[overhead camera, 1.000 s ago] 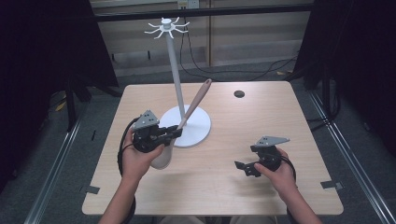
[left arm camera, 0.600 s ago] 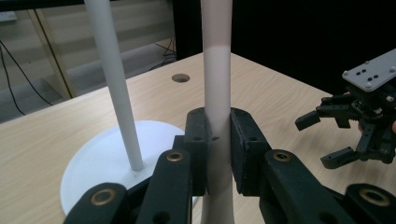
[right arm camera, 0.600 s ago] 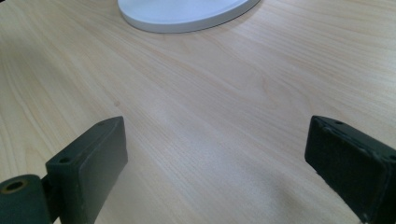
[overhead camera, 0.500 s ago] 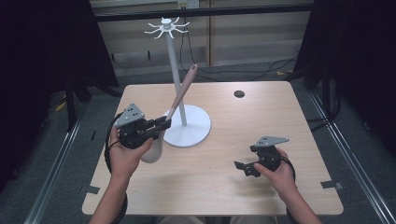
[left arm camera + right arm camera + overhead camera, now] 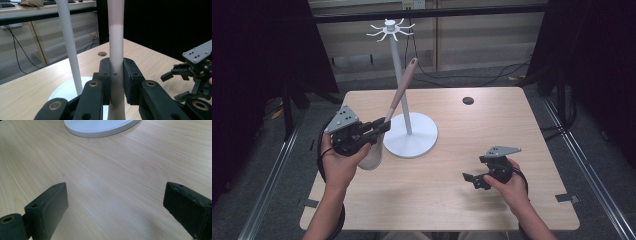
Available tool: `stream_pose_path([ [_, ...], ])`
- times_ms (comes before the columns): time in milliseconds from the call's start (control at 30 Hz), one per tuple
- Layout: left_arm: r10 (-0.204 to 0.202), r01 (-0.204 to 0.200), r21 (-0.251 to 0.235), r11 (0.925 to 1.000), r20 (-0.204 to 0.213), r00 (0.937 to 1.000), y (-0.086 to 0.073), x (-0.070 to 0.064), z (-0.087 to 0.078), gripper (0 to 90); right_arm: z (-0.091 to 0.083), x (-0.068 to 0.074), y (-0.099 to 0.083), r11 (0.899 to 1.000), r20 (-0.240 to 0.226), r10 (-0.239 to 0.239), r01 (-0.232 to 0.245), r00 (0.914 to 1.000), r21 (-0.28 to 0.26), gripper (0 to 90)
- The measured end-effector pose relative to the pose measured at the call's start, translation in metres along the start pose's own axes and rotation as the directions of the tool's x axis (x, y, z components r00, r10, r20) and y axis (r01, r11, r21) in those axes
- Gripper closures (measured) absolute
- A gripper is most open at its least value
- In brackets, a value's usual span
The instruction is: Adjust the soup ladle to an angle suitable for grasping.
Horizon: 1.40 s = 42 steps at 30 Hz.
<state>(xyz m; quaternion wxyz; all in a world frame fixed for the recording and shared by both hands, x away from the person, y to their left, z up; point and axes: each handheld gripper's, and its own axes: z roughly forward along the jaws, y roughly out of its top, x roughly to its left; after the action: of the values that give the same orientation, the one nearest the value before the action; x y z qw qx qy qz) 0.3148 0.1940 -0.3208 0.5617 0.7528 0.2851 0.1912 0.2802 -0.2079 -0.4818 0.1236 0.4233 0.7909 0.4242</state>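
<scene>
My left gripper [image 5: 383, 126] [image 5: 117, 75] is shut on a long utensil [image 5: 401, 89] [image 5: 116, 37] with a pinkish-brown handle and a white blade [image 5: 372, 156] hanging below the jaws. The utensil leans up and to the right, its tip crossing the pole of a white hook stand [image 5: 396, 70] [image 5: 68, 45]. The stand's round base [image 5: 417, 140] [image 5: 100, 126] rests on the table just right of my left gripper. My right gripper [image 5: 472, 181] [image 5: 115, 207] [image 5: 175, 83] stands open low over the table's front right, with bare wood between its jaws.
The wooden table [image 5: 492, 130] has a small dark round hole [image 5: 468, 100] [image 5: 102, 53] at the back right. Several short hooks [image 5: 389, 27] ring the stand's top. Cables lie on the floor behind the table, and metal rails run along both sides.
My left gripper has lifted the utensil and drawn it back to the left, and its handle now stands steeper against the stand's pole. The right gripper has stayed put.
</scene>
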Motion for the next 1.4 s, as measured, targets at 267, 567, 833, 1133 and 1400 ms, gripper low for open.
stream_pose_path([
  [267,0.020,-0.020,-0.018,0.9996,-0.026,0.9995,0.008,0.001,-0.010,78.5,0.002,0.000,-0.001,1.000,-0.004,-0.003,0.003,1.0000,0.005,5.7],
  [567,0.021,-0.025,-0.055,0.9982,-0.064,0.9977,0.018,0.006,-0.023,78.5,0.004,0.002,-0.001,1.000,-0.010,-0.008,0.008,0.9999,0.011,5.8],
  [833,0.019,-0.030,-0.096,0.9949,-0.114,0.9933,0.021,0.011,-0.032,78.5,0.004,0.002,-0.001,1.000,-0.012,-0.009,0.009,0.9999,0.012,5.8],
  [1133,0.030,-0.047,-0.099,0.9940,-0.170,0.9851,0.019,0.019,-0.041,78.5,0.005,0.002,0.000,1.000,-0.012,-0.011,0.011,0.9999,0.012,5.7],
  [1400,0.021,-0.040,-0.093,0.9948,-0.191,0.9813,0.017,0.024,-0.041,78.5,0.005,0.003,0.000,1.000,-0.015,-0.012,0.013,0.9998,0.018,5.7],
])
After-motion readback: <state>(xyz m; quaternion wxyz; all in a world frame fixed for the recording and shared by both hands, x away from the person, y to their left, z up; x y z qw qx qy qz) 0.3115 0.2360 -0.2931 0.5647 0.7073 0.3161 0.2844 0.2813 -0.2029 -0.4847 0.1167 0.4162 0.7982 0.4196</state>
